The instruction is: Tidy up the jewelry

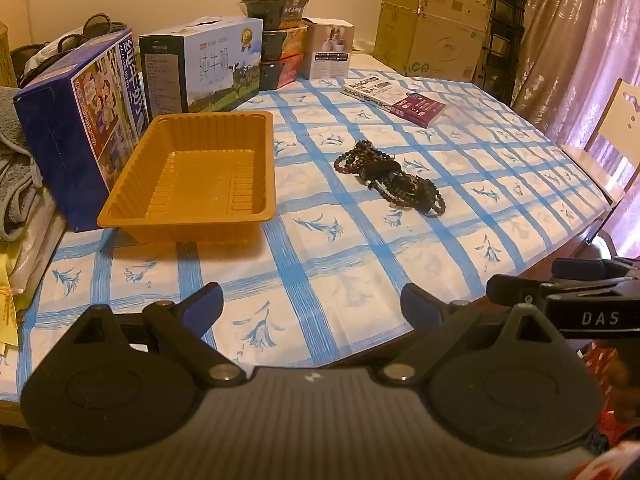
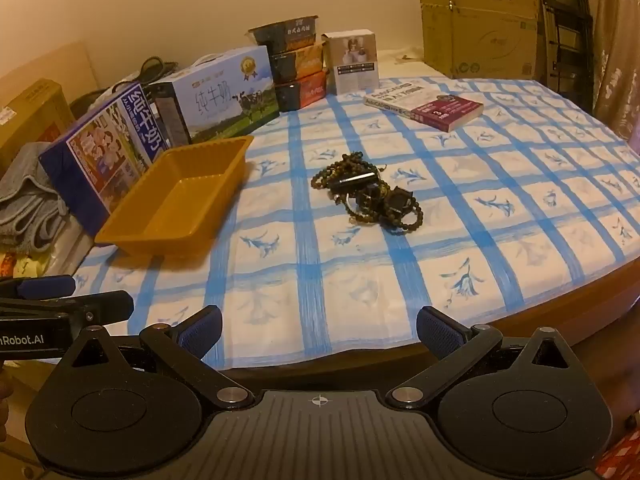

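1. Your left gripper point(image 1: 312, 304) hung over the near edge of the tablecloth point(image 1: 360, 264), fingers spread wide, nothing between them.
2. Your right gripper point(image 2: 318, 330) sat likewise, wide open and empty.
3. The heap of beaded bracelets point(image 2: 366, 196) lay on the tablecloth, right of the orange tray point(image 1: 192, 178), apart from it.
4. The tray held nothing; milk cartons point(image 1: 204, 64) stood just behind it.

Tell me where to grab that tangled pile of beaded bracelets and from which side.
Take the pile of beaded bracelets at its thick dark middle, coming down from above with the open right gripper. The strands lie flat and knotted on the tablecloth, so a side approach would likely only push them; the centre probably lifts several loops together.
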`<state>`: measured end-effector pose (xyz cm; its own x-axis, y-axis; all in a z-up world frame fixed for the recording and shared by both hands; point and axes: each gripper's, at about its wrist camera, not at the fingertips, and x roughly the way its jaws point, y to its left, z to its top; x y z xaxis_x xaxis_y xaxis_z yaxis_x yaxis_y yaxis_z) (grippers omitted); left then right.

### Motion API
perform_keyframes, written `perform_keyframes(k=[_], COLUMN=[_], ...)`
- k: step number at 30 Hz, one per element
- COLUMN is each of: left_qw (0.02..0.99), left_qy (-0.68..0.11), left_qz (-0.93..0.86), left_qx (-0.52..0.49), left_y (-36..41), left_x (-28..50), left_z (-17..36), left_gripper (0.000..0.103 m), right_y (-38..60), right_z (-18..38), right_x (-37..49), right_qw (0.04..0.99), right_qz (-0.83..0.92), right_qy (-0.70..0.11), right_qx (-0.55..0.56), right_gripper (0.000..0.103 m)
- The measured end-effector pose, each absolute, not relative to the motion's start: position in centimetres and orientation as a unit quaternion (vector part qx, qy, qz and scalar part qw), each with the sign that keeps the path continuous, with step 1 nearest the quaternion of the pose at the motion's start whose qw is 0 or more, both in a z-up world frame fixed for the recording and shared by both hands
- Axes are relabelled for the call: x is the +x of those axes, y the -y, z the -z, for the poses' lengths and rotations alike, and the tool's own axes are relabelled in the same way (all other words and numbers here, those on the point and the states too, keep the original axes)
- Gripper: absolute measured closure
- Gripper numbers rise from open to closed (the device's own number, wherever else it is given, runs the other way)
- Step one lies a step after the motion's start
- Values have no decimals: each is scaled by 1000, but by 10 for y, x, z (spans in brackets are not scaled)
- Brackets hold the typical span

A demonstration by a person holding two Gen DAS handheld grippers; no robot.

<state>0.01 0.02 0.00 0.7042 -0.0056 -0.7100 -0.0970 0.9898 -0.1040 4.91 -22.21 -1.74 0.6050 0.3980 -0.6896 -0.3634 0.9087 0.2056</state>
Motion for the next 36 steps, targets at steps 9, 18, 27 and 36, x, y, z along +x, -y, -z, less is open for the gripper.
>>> perform_keyframes(k=[9,18,27,36], left_qw=[921,922,922,922], left_qy=[-382,-381,-380,-380], left_qz=[-24,-25,-25,-24], left_qx=[-66,-67,-68,-68], left_y=[0,0,0,-1], left_x=[0,0,0,0], left_z=[0,0,0,0], left_gripper=[8,8,8,8], right_y=[222,221,220,220], right_z=[17,16,16,16], right_x=[49,48,48,48], right_qw=[897,897,897,897], right_qz=[-212,-212,-212,-212], right_qy=[-387,-387,-387,-387], right_qx=[20,22,23,23], right_gripper=[0,0,0,0])
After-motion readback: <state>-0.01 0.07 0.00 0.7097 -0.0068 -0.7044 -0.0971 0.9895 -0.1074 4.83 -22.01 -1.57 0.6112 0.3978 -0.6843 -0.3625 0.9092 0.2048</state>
